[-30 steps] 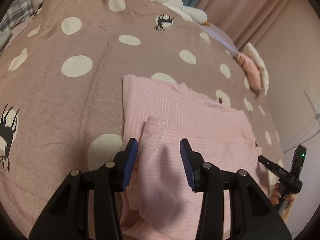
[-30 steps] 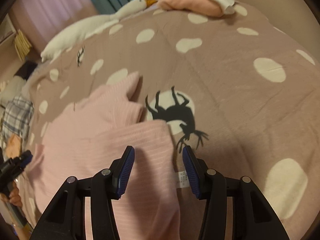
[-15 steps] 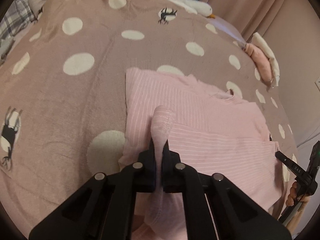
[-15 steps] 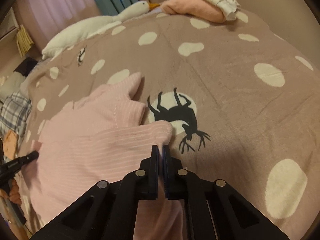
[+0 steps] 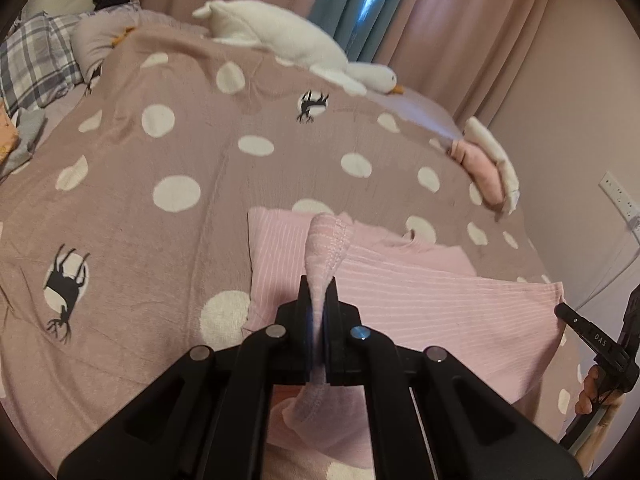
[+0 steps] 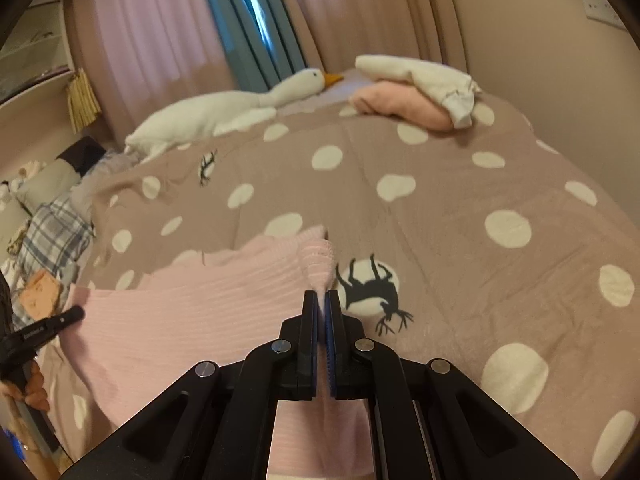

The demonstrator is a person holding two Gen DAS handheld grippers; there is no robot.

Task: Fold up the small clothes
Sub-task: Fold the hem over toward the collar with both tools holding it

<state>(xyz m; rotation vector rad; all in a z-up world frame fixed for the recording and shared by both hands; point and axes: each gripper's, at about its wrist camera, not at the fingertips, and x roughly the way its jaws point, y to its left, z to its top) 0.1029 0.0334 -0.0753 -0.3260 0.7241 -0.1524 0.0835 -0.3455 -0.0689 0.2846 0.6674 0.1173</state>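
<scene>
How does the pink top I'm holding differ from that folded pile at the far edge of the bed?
The pink top is one ribbed garment, partly spread and lifted at two pinched edges; the folded pile is two pieces, white on peach-pink, lying untouched. The top sits near, clamped by the left tool and right tool; the pile sits far off beside the plush goose. Both rest on the spotted blanket.

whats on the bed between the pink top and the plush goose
In the left wrist view, only bare dotted blanket with a deer print lies between the pink top and the plush goose.
</scene>
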